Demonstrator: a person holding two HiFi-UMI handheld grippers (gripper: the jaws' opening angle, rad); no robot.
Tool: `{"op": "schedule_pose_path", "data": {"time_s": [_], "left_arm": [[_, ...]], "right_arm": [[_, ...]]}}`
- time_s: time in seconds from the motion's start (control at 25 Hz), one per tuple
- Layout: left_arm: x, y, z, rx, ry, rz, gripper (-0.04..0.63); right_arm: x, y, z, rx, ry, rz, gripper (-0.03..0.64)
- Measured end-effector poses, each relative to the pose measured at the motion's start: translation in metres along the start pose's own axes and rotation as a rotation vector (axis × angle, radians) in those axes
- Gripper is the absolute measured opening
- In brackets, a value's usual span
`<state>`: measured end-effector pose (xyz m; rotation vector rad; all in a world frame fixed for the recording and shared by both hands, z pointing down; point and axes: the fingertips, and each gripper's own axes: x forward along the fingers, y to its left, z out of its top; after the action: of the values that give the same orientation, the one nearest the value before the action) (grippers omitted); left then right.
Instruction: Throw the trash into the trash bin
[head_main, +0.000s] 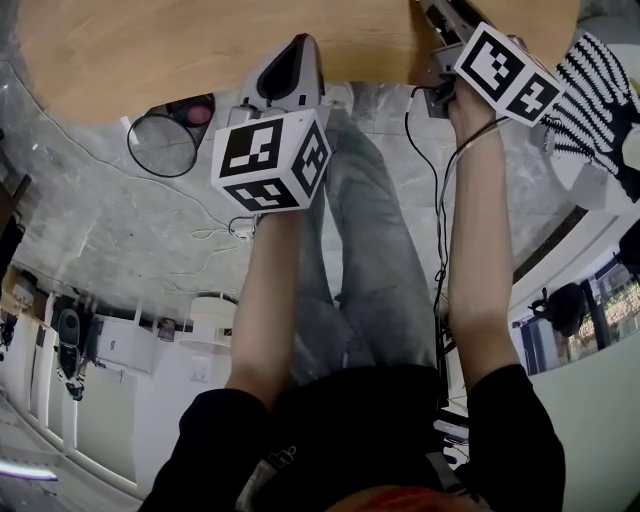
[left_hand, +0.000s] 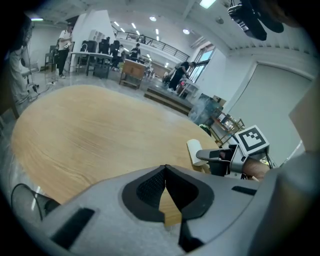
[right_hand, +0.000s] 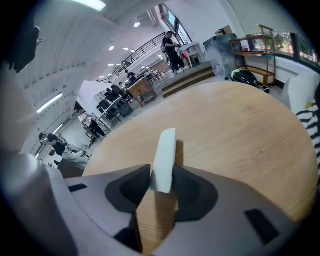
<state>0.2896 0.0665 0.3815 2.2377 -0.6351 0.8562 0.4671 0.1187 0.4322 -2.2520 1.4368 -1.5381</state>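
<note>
Done: I have the white scrap (right_hand: 164, 160) pinched in the right gripper (right_hand: 162, 176). Both pads press its flat sides, and it stands on edge over the table (right_hand: 240, 130).
Left to do: carry it over and drop it. I judge this an early stage, with the pick made and the scrap not yet in the trash bin (head_main: 131, 150).
Bin: on the floor by the table's edge, at nine o'clock from the left gripper's cube in the head view. I can't tell whether the pink thing there is inside it or beside it.
Left gripper (left_hand: 165, 169): jaws closed tip to tip with nothing between them, over the near table edge.
Arms: both forearms stretch toward twelve o'clock with the grippers tilted down. The right reaches farther over the table, at one o'clock from the left.
</note>
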Motion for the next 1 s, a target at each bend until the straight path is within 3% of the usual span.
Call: {"op": "schedule_pose_path", "data": {"time_s": [0.44,0.68,1.0], "left_arm": [[-0.054,0.054,-0.007,-0.042,-0.056,0.048,0.008],[-0.108,0.104,-0.024,-0.098,-0.099,0.108,0.008],[-0.181,0.203,-0.056,-0.219,-0.159,0.233,0.008]], "right_arm": [[-0.006,0.09,-0.04,-0.154,0.013,0.095,0.129],[-0.008,0.157,-0.091,-0.278,0.08,0.166,0.129],[0.01,0.259,-0.173,-0.414,0.206,0.275,0.129]]}}
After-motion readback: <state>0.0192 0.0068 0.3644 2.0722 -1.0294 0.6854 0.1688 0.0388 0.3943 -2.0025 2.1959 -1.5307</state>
